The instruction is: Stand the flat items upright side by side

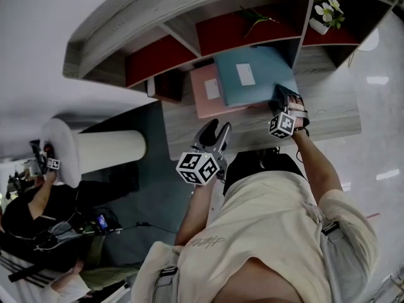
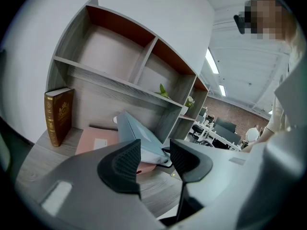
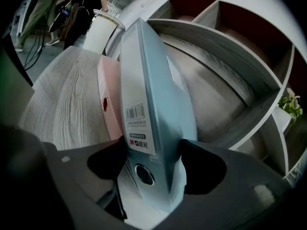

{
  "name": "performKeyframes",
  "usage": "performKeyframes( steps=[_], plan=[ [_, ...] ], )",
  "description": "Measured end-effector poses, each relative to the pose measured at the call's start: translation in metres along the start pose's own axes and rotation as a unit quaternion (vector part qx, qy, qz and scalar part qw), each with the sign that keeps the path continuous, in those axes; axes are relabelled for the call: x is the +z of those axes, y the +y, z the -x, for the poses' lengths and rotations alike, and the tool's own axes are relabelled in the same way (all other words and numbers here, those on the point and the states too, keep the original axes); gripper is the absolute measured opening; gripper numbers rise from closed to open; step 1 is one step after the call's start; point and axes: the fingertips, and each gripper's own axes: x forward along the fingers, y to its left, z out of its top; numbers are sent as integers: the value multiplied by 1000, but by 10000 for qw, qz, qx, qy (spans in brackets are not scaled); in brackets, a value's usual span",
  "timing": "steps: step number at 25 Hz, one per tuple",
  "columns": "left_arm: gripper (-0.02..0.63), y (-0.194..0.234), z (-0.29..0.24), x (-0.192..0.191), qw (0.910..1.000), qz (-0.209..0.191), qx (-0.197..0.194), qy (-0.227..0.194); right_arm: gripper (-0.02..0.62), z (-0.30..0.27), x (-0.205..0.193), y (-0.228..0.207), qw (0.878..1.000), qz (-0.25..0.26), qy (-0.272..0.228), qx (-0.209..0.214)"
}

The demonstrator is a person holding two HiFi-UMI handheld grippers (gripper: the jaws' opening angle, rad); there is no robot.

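While the right gripper (image 3: 151, 159) is clamping its jaws on the spine end of the blue binder (image 3: 153, 95), that binder is tipping up on one long edge, neither flat nor fully upright, its barcode label facing the camera on the gripper. Look at the head view: the binder is sitting on the table (image 1: 328, 106) right in front of the shelf unit (image 1: 189, 33), its broad face with a white label showing from above, and it is partly covering the pink binder (image 1: 205, 93). That pink one is lying flat on the table, just beside and under the blue one, spine hole pointing toward the person. Over on the other side, the left gripper (image 2: 154, 159) is hovering short of both binders, jaws parted and gripping nothing, the blue binder showing in the gap beyond them. A brown book (image 2: 58, 116) is standing upright at the left end of the lower shelf bay, close to the pink binder. Up in the right-hand cubby, a potted plant (image 1: 328, 12) with white flowers is sitting well apart from the binders.
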Motion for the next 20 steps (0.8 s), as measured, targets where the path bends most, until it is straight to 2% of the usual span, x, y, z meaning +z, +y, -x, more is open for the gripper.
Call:
performKeyframes(
  steps=[6, 11, 16, 20],
  plan=[
    [206, 0, 0, -3, 10000, 20, -15, 18, 356, 3, 2, -4, 9988, -426, -242, 48],
    [206, 2, 1, -5, 10000, 57, 11, -2, 357, 10, 6, -12, 9933, -1045, -472, 128],
    [206, 1, -2, -2, 10000, 48, -8, -62, 357, 16, 9, -23, 9801, -1871, -637, 162],
    [204, 2, -5, 0, 9999, 61, -17, -96, 357, 21, 4, -31, 9641, -2560, -681, 198]
  ],
)
